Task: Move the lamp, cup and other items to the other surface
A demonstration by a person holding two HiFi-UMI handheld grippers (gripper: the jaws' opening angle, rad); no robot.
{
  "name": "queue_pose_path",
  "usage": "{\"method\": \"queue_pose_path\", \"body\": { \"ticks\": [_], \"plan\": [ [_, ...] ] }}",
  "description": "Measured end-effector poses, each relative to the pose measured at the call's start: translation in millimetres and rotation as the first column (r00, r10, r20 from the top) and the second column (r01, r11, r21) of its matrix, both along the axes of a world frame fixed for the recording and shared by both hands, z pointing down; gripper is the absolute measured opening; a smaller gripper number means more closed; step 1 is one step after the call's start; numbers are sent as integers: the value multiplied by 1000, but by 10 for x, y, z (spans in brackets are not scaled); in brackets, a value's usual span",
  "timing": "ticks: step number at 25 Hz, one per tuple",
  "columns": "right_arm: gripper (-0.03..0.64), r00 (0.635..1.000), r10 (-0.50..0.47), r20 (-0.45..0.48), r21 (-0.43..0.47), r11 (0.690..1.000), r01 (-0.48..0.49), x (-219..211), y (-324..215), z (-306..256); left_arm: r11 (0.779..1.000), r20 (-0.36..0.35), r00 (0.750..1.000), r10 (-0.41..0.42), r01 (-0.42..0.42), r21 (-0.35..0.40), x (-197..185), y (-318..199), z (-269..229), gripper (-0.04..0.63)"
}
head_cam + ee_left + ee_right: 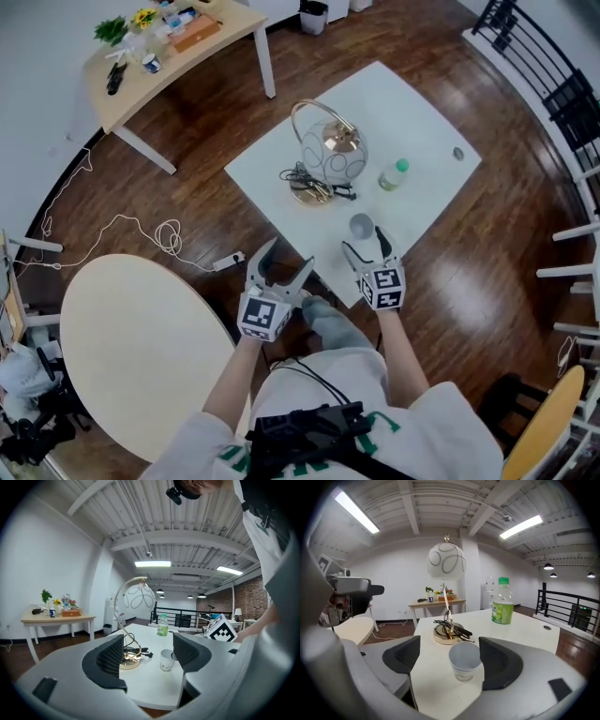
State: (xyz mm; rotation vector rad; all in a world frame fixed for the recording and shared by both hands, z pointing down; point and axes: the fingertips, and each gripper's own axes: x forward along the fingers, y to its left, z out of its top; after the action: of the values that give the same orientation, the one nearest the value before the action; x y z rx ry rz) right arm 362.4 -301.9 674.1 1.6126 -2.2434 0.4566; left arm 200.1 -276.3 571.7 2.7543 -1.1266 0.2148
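Observation:
On the white square table (427,112) stand a gold lamp (326,150) with a white globe shade and a coiled black cord, a white paper cup (361,226) and a green-capped bottle (394,174). My right gripper (367,246) is open at the table's near edge. The cup (464,660) stands upright just ahead, in line with the gap between the jaws, and neither pad touches it. My left gripper (284,262) is open and empty off the table's near corner, facing the lamp (133,620) and cup (167,660).
A round beige table (131,356) is at the lower left. A wooden table (178,52) with plants and a box stands at the back. A white cable and power strip (228,262) lie on the floor. A small disc (457,153) sits on the white table. A black railing (553,75) runs at the right.

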Motion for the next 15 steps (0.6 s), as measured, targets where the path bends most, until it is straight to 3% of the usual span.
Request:
{"method": "queue_pose_path", "body": {
  "ticks": [5, 9, 12, 15],
  "plan": [
    [430, 978, -188, 91, 66, 981, 183, -800, 347, -538, 986, -65, 984, -169, 169, -2, -602, 364, -333, 327],
    [428, 896, -390, 213, 127, 920, 370, -1688, 601, -1005, 954, -31, 955, -295, 296, 57, -1171, 786, -605, 327],
    [428, 816, -549, 182, 236, 830, 506, -2405, 760, -1352, 884, -66, 886, -458, 462, 71, -1693, 1128, -869, 327],
    [426, 736, -648, 197, 333, 750, 571, -3154, 909, -1621, 780, -75, 788, -611, 616, 113, -2343, 1579, -980, 327]
  ]
}}
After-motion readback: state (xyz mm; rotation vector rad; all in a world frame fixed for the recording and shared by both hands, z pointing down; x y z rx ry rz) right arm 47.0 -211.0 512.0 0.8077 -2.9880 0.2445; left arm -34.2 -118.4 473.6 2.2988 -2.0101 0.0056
